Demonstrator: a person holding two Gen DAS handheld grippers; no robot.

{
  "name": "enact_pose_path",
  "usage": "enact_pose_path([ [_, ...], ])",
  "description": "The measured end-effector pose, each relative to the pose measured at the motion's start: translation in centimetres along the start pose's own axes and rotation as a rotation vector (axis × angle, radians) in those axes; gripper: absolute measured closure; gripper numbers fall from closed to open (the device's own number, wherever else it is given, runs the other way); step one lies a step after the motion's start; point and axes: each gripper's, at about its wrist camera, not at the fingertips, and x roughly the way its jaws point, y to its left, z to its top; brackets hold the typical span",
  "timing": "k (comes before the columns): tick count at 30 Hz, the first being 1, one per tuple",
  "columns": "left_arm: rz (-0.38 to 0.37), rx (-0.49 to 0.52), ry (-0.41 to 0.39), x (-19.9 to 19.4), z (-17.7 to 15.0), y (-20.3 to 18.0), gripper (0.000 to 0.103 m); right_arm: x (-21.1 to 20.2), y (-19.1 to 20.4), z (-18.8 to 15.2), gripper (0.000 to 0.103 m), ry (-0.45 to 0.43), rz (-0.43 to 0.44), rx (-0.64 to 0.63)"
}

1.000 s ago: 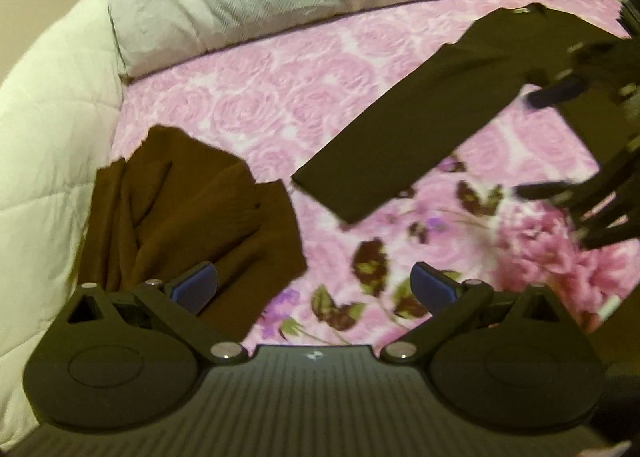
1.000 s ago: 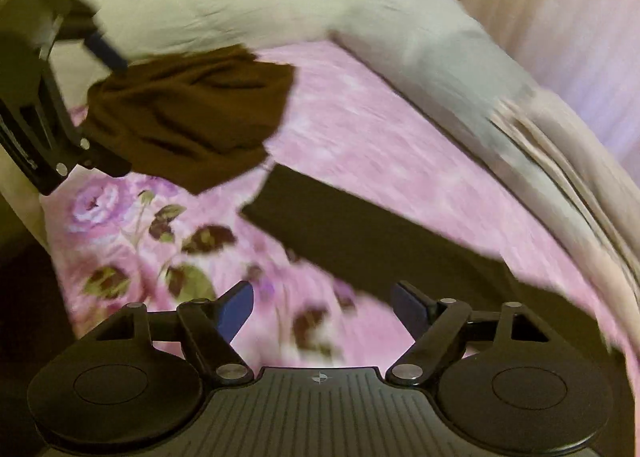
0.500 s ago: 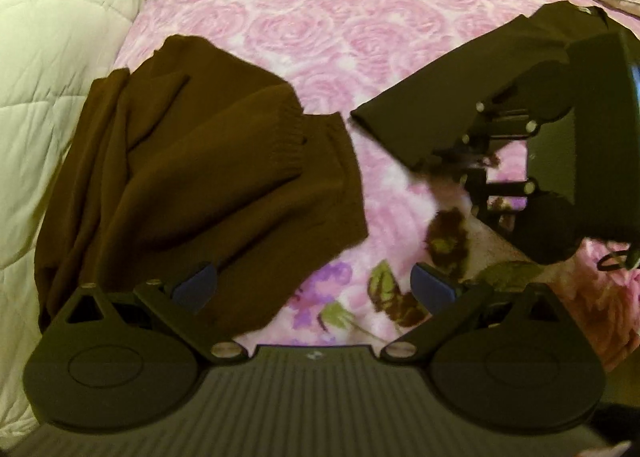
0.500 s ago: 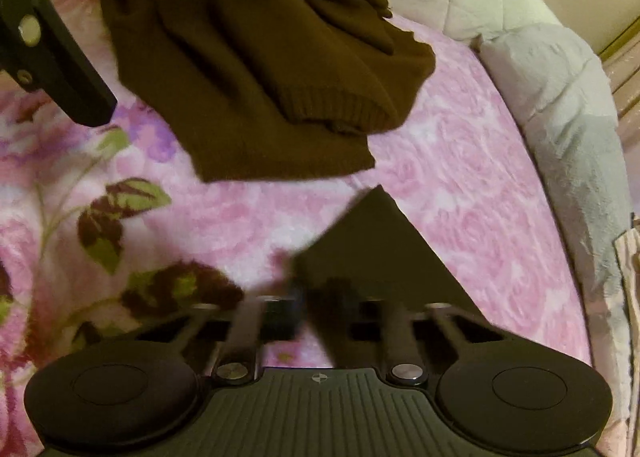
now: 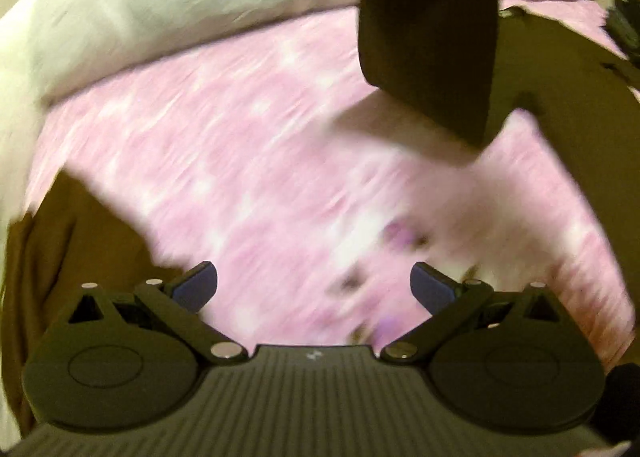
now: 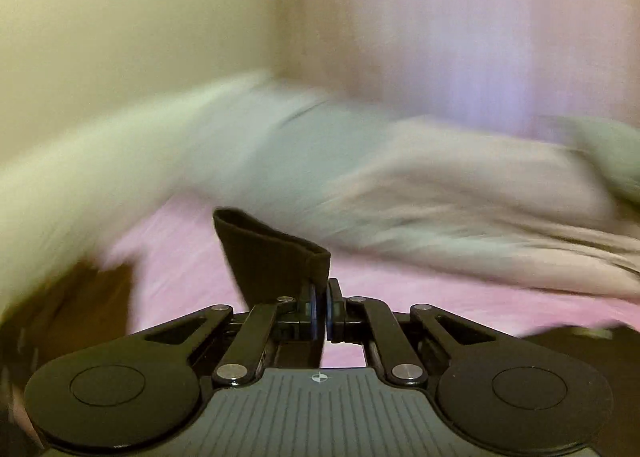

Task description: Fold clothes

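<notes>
My right gripper [image 6: 320,317] is pinched tight on the cuff of the dark sleeve [image 6: 272,257]; the blue pads meet with only the cloth between them, and the cuff's hemmed edge stands up above my fingers. In the left view that same sleeve [image 5: 428,37] hangs down from the top of the frame, lifted off the sheet [image 5: 240,161], its lower edge slanting and its shadow falling on the pink below it. The rest of the dark shirt [image 5: 560,97] spreads flat over the sheet on the right side of that view.

My left gripper [image 5: 314,285] is spread wide with nothing between its fingers; it hangs over the pink flowered sheet. Just to its left, at the lower left edge, lies the brown sweater [image 5: 80,241], rumpled, and one fingertip overlaps its edge in the picture; I cannot tell whether they touch.

Beyond the sheet a grey pillow [image 5: 160,9] and a stack of pale bedding [image 6: 480,209] lie along the far side of the bed, with a cream wall [image 6: 140,17] and a curtain [image 6: 480,37] behind them. Both views are heavily smeared, so finer detail is lost.
</notes>
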Motion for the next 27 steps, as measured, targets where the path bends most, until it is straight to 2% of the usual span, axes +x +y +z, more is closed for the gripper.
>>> enact_pose_path([
  [2, -0.013, 0.029, -0.024, 0.4, 2.5, -3.6, 0.002, -3.7, -9.0, 1.3, 0.100, -0.093, -0.161, 0.118],
  [4, -0.020, 0.049, -0.038, 0.9, 4.5, -7.0, 0.002, -6.5, -17.1, 0.6, 0.100, -0.130, -0.275, 0.214],
  [7, -0.026, 0.058, -0.018, 2.5, 6.6, -13.2, 0.002, -6.2, -28.8, -4.6, 0.100, -0.044, -0.342, 0.379],
  [11, -0.035, 0.086, 0.039, 4.6, 8.4, -21.0, 0.002, -2.4, -38.9, -12.8, 0.100, 0.126, -0.333, 0.516],
  [14, -0.039, 0.115, 0.076, 5.6, 9.6, -26.2, 0.002, -2.3, -43.5, -16.5, 0.100, 0.182, -0.302, 0.614],
  [18, -0.042, 0.152, 0.094, 6.1, 11.2, -30.1, 0.002, -3.2, -45.6, -16.0, 0.100, 0.150, -0.243, 0.619],
  [20, -0.042, 0.171, 0.099, 6.3, 12.1, -31.0, 0.002, -5.3, -45.8, -14.8, 0.100, 0.091, -0.255, 0.602],
  [22, -0.043, 0.191, 0.099, 6.8, 13.1, -31.8, 0.002, -7.4, -46.5, -15.0, 0.100, 0.060, -0.322, 0.616],
  [24, -0.046, 0.218, 0.096, 7.5, 14.0, -32.6, 0.002, -7.5, -47.5, -16.7, 0.100, 0.103, -0.354, 0.668],
  [27, -0.046, 0.256, 0.101, 8.9, 15.1, -33.5, 0.002, -5.5, -48.5, -18.8, 0.100, 0.181, -0.314, 0.686],
])
